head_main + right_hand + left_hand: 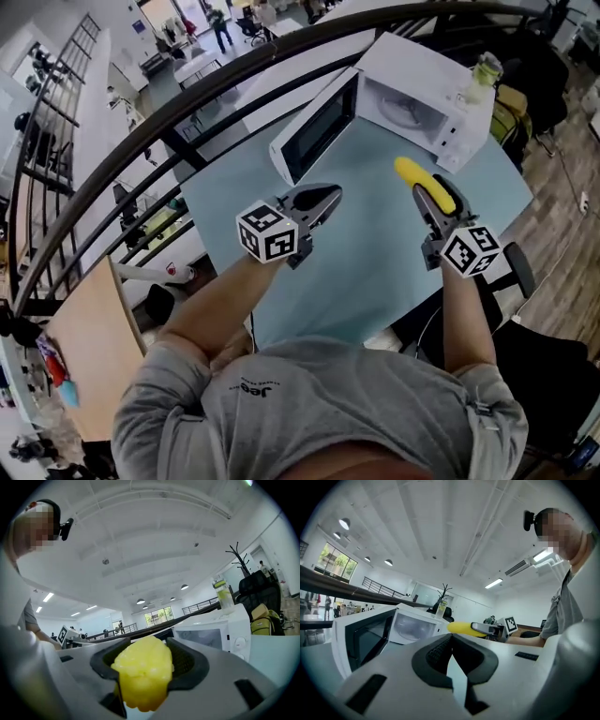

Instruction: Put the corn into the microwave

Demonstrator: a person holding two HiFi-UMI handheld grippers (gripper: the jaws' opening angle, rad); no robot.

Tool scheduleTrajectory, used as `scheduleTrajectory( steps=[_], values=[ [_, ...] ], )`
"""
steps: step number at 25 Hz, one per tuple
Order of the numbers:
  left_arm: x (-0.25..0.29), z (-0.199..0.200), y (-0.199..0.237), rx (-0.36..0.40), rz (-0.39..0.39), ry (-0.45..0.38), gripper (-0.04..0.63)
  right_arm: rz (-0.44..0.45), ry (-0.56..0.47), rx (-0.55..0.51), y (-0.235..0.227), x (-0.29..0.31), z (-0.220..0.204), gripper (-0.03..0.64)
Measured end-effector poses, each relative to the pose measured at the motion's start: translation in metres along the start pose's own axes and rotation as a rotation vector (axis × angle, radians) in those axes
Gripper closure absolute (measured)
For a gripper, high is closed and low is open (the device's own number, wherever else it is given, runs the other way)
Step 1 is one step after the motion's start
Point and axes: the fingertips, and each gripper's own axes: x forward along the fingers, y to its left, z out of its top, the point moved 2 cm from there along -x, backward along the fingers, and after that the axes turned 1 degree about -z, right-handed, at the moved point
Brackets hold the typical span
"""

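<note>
The microwave point(412, 84) stands at the far edge of the pale blue table point(375, 281). Its door point(314, 131) is swung wide to the left, so the open mouth faces back across the table toward the person. A dark railing point(187, 103) runs just past the table's left and far edges, and a bottle point(483, 73) stands on the microwave's right top corner. An open stretch of tabletop lies between the oven's mouth and the two grippers, both held above it. The right gripper point(433, 202) is clamped on the corn point(411, 172), its pads pressing on either side of the yellow cob. The cob's long axis runs along the jaws, roughly level, and its free end sticks out past the tips toward the oven's opening, short of it. The left gripper point(333, 194) hangs beside the door's lower edge with its tips together and nothing between them.
</note>
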Motion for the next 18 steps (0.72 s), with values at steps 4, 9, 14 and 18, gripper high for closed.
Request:
scheduleTrajectory(
  steps=[4, 9, 14, 18],
  values=[
    [0.035, -0.011, 0.036, -0.003, -0.013, 0.028, 0.577, -0.021, 0.001, 0.004, -0.031, 0.036, -0.016, 0.365],
    [0.076, -0.024, 0.079, -0.007, -0.016, 0.047, 0.577, -0.051, 0.013, -0.012, -0.072, 0.078, -0.033, 0.365],
    [0.116, -0.032, 0.116, 0.005, -0.032, 0.053, 0.577, -0.1, 0.015, -0.031, -0.113, 0.118, -0.047, 0.365],
    [0.148, -0.04, 0.139, 0.003, -0.044, 0.051, 0.577, -0.139, 0.027, -0.059, -0.145, 0.146, -0.059, 0.365]
  ],
)
